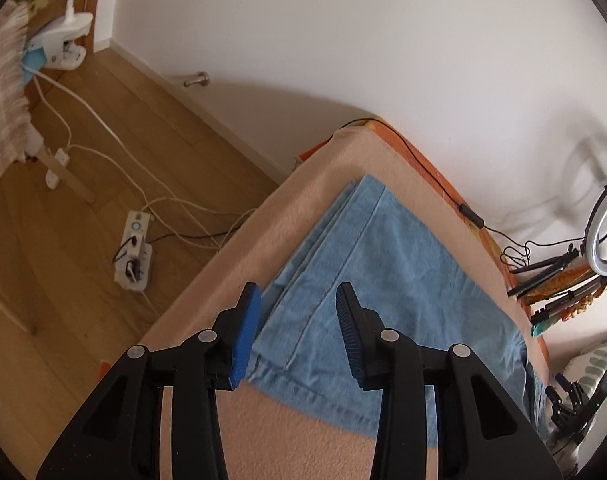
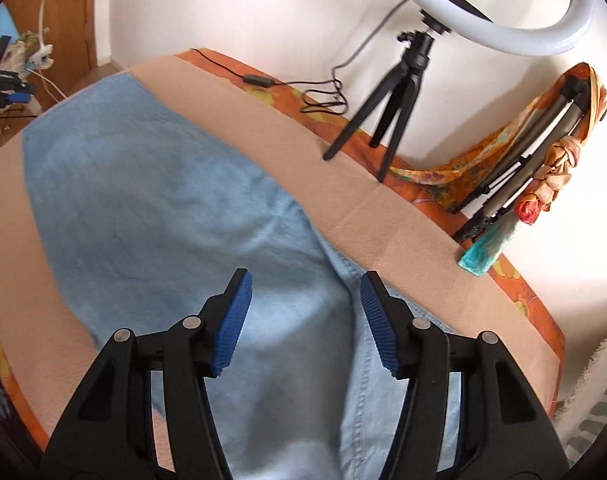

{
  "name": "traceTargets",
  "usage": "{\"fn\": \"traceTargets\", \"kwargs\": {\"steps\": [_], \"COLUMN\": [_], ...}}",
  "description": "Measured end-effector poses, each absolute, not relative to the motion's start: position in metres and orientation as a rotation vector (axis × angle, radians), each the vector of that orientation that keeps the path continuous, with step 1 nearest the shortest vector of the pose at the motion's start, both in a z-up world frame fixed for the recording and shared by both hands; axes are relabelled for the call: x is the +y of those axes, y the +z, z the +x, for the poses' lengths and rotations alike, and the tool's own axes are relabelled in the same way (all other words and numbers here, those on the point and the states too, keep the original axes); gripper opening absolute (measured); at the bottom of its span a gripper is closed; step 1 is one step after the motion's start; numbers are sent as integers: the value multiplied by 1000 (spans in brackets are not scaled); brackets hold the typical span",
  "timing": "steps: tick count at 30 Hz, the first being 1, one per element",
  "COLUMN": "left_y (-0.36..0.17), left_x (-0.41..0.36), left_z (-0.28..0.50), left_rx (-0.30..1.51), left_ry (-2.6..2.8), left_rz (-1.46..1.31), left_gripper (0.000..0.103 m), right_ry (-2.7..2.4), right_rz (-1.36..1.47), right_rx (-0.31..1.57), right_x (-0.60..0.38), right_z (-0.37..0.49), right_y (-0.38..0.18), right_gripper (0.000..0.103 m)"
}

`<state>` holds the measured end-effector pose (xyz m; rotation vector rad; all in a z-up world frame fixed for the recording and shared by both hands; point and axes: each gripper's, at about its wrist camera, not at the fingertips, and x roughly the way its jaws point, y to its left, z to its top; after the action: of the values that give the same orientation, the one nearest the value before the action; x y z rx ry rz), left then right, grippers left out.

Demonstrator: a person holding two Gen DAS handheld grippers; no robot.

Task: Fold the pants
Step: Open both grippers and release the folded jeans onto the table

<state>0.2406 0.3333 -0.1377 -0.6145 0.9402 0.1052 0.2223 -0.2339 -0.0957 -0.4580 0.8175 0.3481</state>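
Denim of a pale blue is seen spread on a beige blanket (image 1: 207, 292) that covers a bed or table along a white wall; these are the pants (image 1: 383, 280), and they are already laid in layers, with stacked edges showing at the far corner in the left wrist view and a stitched seam running along the top panel. In the right wrist view the pants (image 2: 151, 208) are seen to fill most of the blanket (image 2: 343, 200), with a lighter, seamed portion lying nearest the camera.

Both tongs are held above the cloth with nothing gripped. The left gripper (image 1: 299, 332) is parted to a moderate gap over the near edge of the folded stack, and no fabric is pinched between its blue pads. The right gripper (image 2: 303, 320) is spread somewhat wider over the lighter seamed part, and its pads are likewise clear of the denim.

It is judged that one fold has just been laid down and released, and that a further fold is to be set up. For that, fresh holds at an edge of the stack are called for: each set of pads must be lowered onto the hem or corner, all layers must be taken together, and the two holds must be kept level so that the stack is not skewed. A ring light on its tripod (image 2: 407, 80) stands near the far edge and should be kept clear of.
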Motion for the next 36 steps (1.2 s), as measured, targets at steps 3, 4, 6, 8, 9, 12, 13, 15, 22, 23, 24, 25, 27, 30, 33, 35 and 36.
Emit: {"fn": "traceTargets", "kwargs": {"steps": [3,4,6,8,9,12,13,15,22,23,24,25,27,30,33,35,36], "left_y": [-153,-158,-163,-169,-171,-171,-172,-172,-173,-174,-176,-177,-176,-173,-173,-177,-176], "left_x": [329,329,329,328,328,328,329,330,321,321,320,319,315,309,304,304,304], "left_z": [231,229,224,223,223,223,223,223,225,225,226,227,231,240,245,246,244], "left_rx": [967,974,984,990,990,972,968,958,940,939,942,943,931,941,924,922,906], "left_ry": [114,122,128,140,142,154,156,158,113,113,120,125,149,183,172,154,154], "left_rz": [-650,-668,-698,-698,-698,-715,-724,-747,-760,-762,-756,-751,-720,-675,-653,-674,-671], "left_gripper": [37,37,37,37,37,37,37,37,37,37,37,37,43,48,27,12,11], "right_ry": [459,485,527,562,573,593,598,598,598,598,600,600,599,593,589,589,588], "right_rz": [-436,-437,-458,-485,-501,-551,-566,-596,-650,-656,-660,-666,-679,-689,-701,-707,-707], "right_rx": [792,789,783,784,789,796,797,797,819,821,825,828,833,840,843,840,844], "right_x": [-215,-207,-190,-173,-165,-146,-141,-133,-129,-129,-129,-129,-129,-127,-125,-125,-125], "right_z": [190,181,165,153,149,142,141,141,152,153,153,153,154,156,157,155,155], "right_y": [-93,-95,-99,-107,-111,-123,-126,-131,-146,-148,-150,-151,-154,-158,-161,-160,-160], "right_gripper": [59,59,61,62,62,62,62,62,62,62,62,62,62,62,62,45,30]}}
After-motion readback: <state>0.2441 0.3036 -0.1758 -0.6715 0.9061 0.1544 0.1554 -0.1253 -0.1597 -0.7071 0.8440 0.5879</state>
